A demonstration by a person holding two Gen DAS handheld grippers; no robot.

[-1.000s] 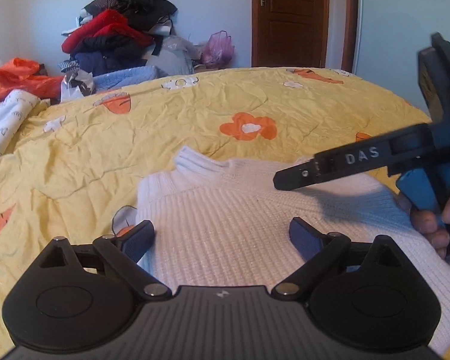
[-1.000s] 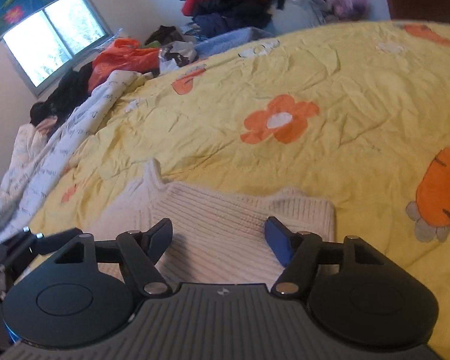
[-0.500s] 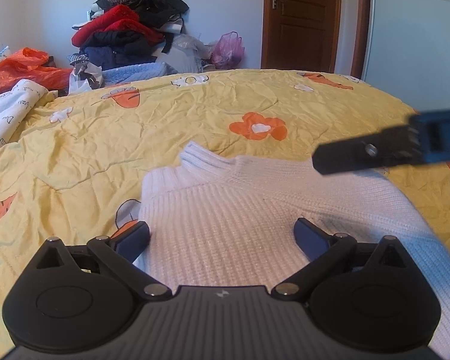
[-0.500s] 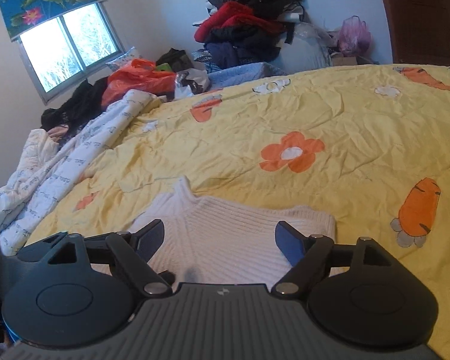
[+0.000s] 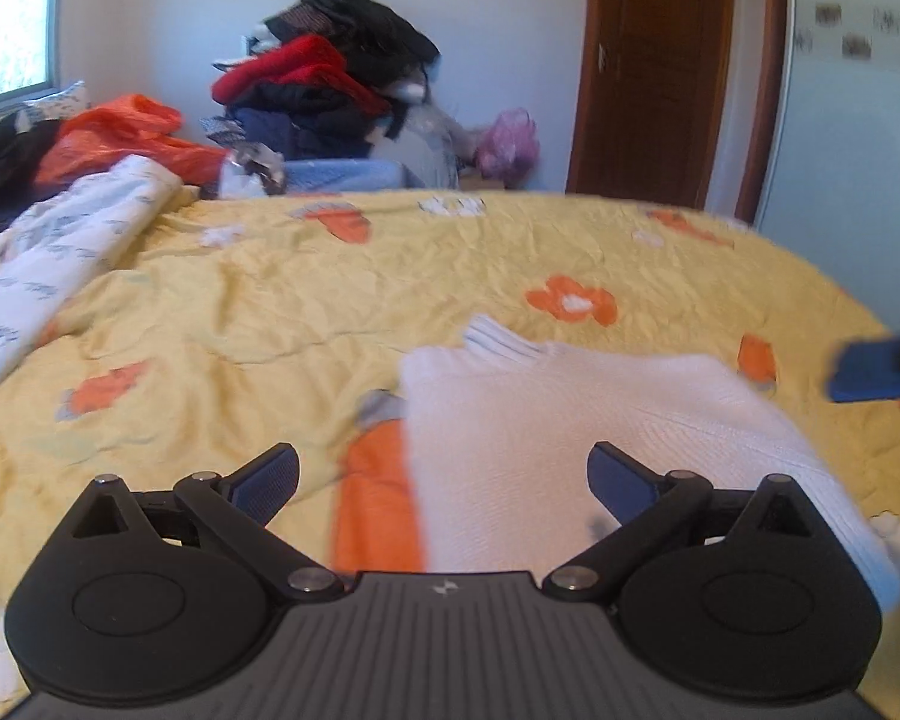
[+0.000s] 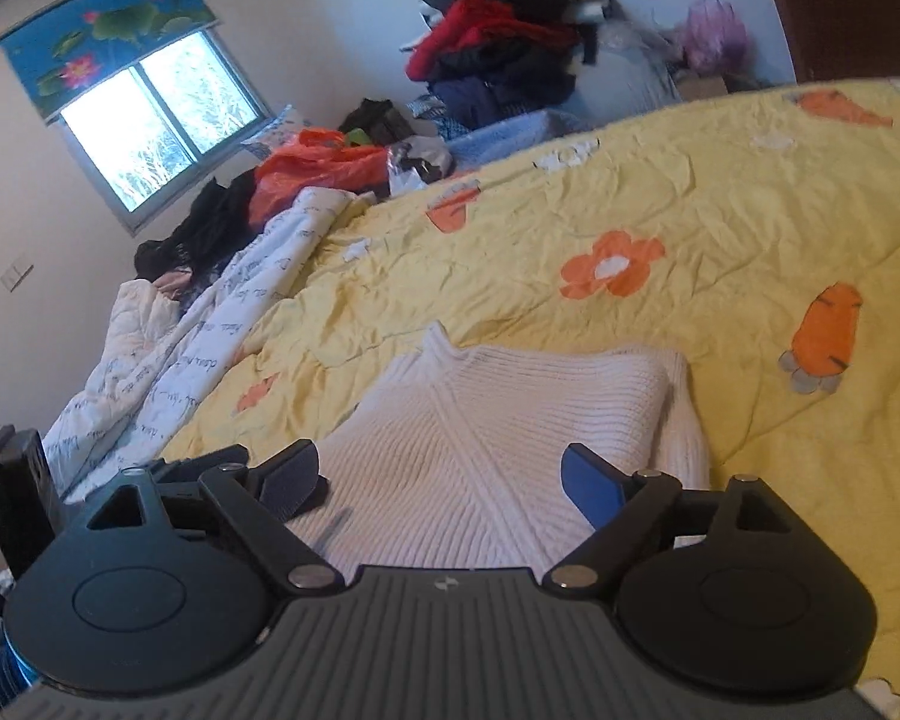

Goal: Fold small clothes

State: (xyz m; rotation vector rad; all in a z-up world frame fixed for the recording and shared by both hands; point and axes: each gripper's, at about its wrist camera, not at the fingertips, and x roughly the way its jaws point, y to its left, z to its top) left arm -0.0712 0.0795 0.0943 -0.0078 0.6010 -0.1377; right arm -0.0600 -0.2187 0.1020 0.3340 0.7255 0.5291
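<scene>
A folded white knit sweater (image 6: 510,420) lies flat on the yellow flowered bedspread (image 6: 720,192). The right tool (image 6: 441,477) hangs above it, its jaws just widened, spread apart and empty. The left tool (image 5: 444,477) is likewise apart, holding nothing, over the sweater's left edge. An orange plastic bag (image 6: 318,171) sits among heaped clothes; its contents cannot be made out.

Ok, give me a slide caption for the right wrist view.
Right gripper, jaws open and just widened, empty above a folded white knit sweater on a yellow carrot-print bedspread.
</scene>
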